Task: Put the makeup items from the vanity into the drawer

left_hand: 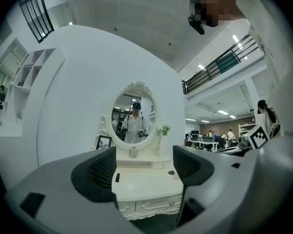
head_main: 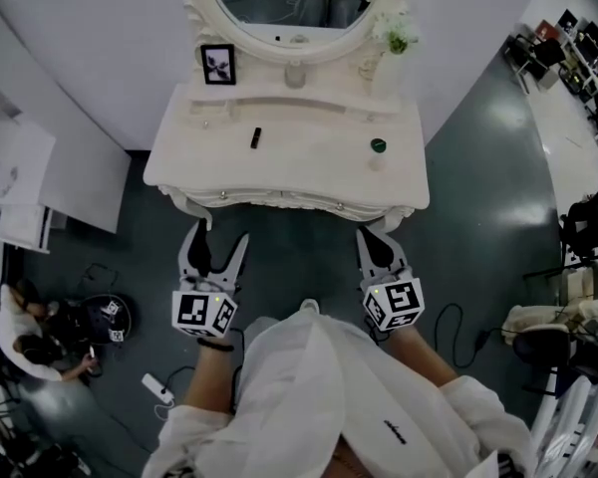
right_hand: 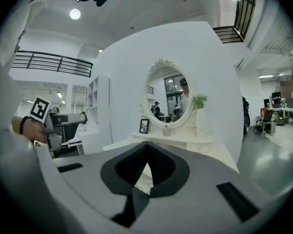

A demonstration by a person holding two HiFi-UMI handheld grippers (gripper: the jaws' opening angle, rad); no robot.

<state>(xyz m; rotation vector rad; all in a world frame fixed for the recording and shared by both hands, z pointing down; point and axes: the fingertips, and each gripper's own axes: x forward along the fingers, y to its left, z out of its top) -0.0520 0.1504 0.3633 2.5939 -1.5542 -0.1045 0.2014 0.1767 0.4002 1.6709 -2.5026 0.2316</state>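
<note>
We find the slim black makeup stick lying front-to-back on the white carved vanity, ahead of the wide-open left gripper (right gripper closed, empty).

The vanity counter stands against the wall, with the mirror rising behind it. On the raised shelf under the mirror, a picture frame stands at the left, a small cup in the middle and a plant vase at the right. On the counter top a small stick lies left of centre and a round jar right of centre, well apart. The left gripper and right gripper hang before the counter's front edge, over the floor
</note>
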